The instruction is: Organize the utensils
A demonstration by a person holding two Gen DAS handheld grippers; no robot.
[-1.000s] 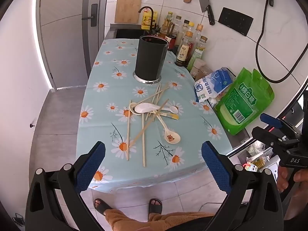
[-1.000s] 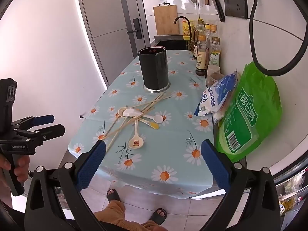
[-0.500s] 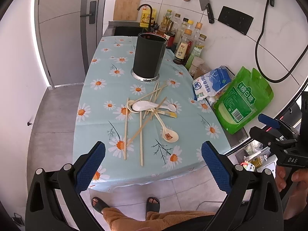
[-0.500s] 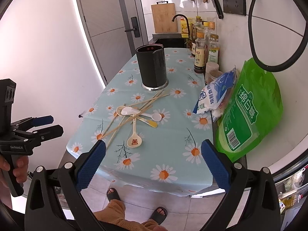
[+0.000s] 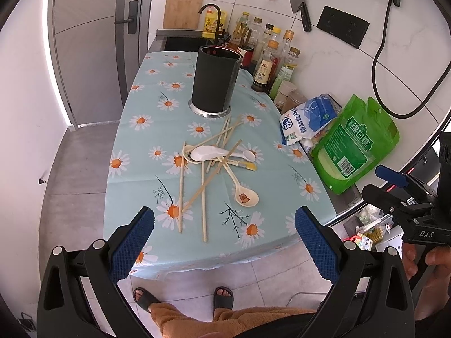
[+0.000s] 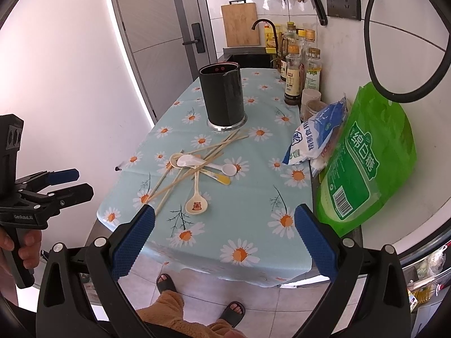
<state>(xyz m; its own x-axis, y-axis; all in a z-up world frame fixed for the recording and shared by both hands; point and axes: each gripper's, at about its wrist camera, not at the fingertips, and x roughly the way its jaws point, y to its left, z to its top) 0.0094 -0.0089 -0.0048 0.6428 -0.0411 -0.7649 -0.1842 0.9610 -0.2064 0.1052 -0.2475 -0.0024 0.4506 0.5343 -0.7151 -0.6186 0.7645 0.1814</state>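
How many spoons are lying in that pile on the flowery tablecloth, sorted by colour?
White spoons: 2
Cream spoons: 2
Yellow-tipped spoon: 1
Total: 5

tablecloth (image 5: 135, 140): pale blue, printed with white daisies with orange centres
holder (image 5: 214, 80): black, silver base ring
chopsticks (image 5: 204, 197): pale wood
spoons (image 5: 207, 152): white and cream; the near one (image 5: 244, 195) carried a small brown animal picture; one yellow tip
bag (image 5: 356, 148), right: bright green, white lettering
packet (image 5: 307, 118): white and blue
finger pads (image 5: 131, 243): blue, on black arms
cutting board (image 5: 183, 7), far: light brown wood
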